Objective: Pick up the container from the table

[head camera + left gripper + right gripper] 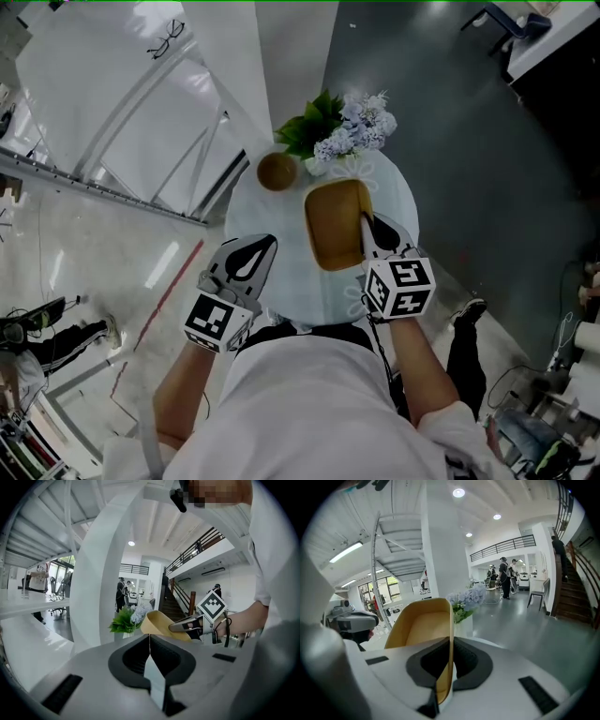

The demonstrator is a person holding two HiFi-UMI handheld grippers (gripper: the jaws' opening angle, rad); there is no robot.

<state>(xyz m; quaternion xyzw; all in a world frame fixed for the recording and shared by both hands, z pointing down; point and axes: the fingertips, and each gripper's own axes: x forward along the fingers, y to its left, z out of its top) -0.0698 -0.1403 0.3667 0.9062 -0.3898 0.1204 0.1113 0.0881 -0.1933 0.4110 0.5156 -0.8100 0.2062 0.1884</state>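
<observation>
- Pale and glassy, the round table (pixel 401 202) stands where a light glossy floor (pixel 84 253) on the left meets a dark grey floor (pixel 469 169) on the right; a red line (pixel 169 281) crosses the light part.
- White slanted beams (pixel 141 112) fill the upper left of the head view; the gripper views show a white column (pixel 440 550), a staircase (pixel 576 592) with a dark rail, round ceiling lamps, and people (pixel 505 576) far off.
- At the table's far edge stand flowers (pixel 349 131), green leaves with pale lilac blooms; just left of them sits a small round wooden bowl (pixel 277 172).
- The tan wooden container (pixel 334 223), a rounded rectangle with raised walls, shows over the table's middle; in the left gripper view it hangs tilted, about level with the flowers.
- The right gripper (pixel 367 225) reaches in from the near right, pointing somewhat downward; its jaws are clamped on the container's right wall, the thin wall pinched between the pads.
- The left gripper (pixel 266 244) hovers over the table's near left edge, beside the container and apart from it; its jaws are pressed together with nothing between them.
- Both forearms reach forward from a torso in white.
</observation>
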